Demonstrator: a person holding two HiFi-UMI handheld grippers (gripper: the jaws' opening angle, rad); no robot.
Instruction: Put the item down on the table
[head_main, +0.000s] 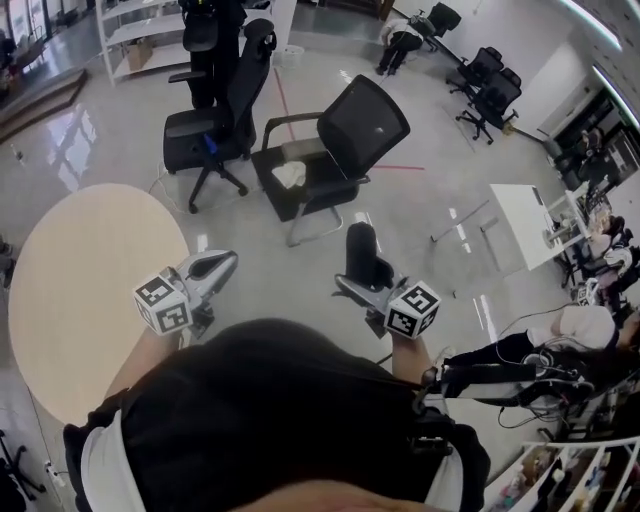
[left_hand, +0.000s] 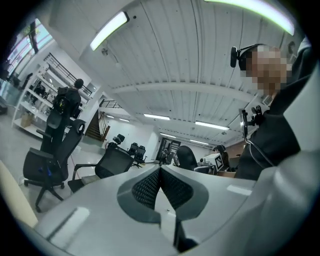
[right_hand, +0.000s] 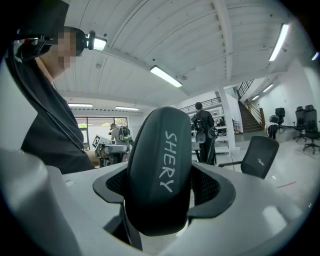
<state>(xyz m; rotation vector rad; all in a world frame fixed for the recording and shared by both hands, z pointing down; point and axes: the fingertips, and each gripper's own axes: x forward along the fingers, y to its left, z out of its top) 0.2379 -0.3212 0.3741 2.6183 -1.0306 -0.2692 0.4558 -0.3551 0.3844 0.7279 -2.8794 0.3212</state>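
Note:
A black oblong case (right_hand: 159, 176) printed "SHERY" stands upright between the jaws of my right gripper (right_hand: 162, 187), which is shut on it. In the head view the case (head_main: 362, 252) pokes up from the right gripper (head_main: 366, 280), held over the floor in front of my body. The round beige table (head_main: 80, 290) lies at the left. My left gripper (head_main: 220, 264) hovers just off the table's right edge. In its own view the left gripper (left_hand: 161, 174) has its jaws closed together with nothing between them.
A black mesh armchair (head_main: 335, 150) with a white cloth on its seat stands straight ahead, and a black office chair (head_main: 215, 110) is to its left. A white desk (head_main: 525, 225) and a seated person (head_main: 585, 325) are at the right. White shelves (head_main: 140, 30) stand far back.

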